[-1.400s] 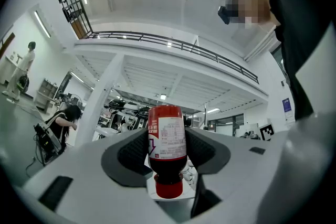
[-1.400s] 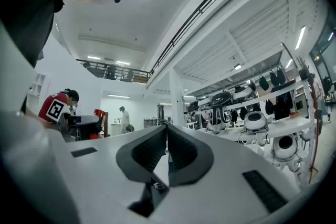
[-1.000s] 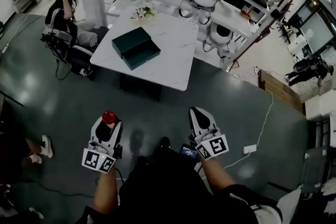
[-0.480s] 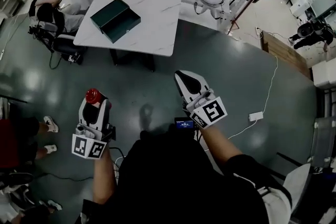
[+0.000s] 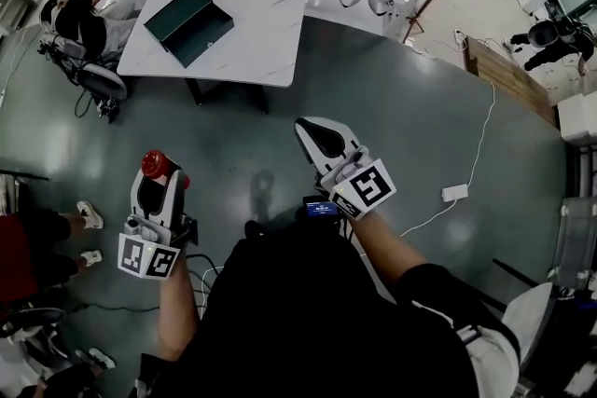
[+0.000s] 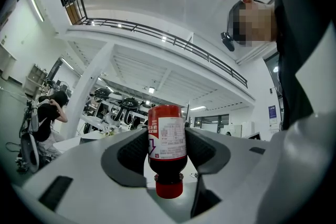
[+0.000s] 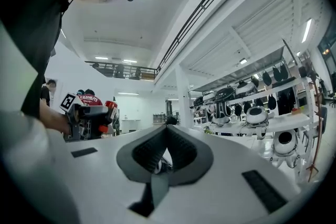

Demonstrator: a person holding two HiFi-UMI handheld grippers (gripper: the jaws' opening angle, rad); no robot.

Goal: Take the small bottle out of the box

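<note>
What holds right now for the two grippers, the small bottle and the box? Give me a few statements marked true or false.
1. The left gripper is shut on the small bottle. True.
2. The right gripper grips the box. False: its jaws are together with nothing between them.
3. The small bottle lies inside the box. False: it is in the left gripper, over the floor and well away from the table.
4. The box rests on the white table. True.
</note>
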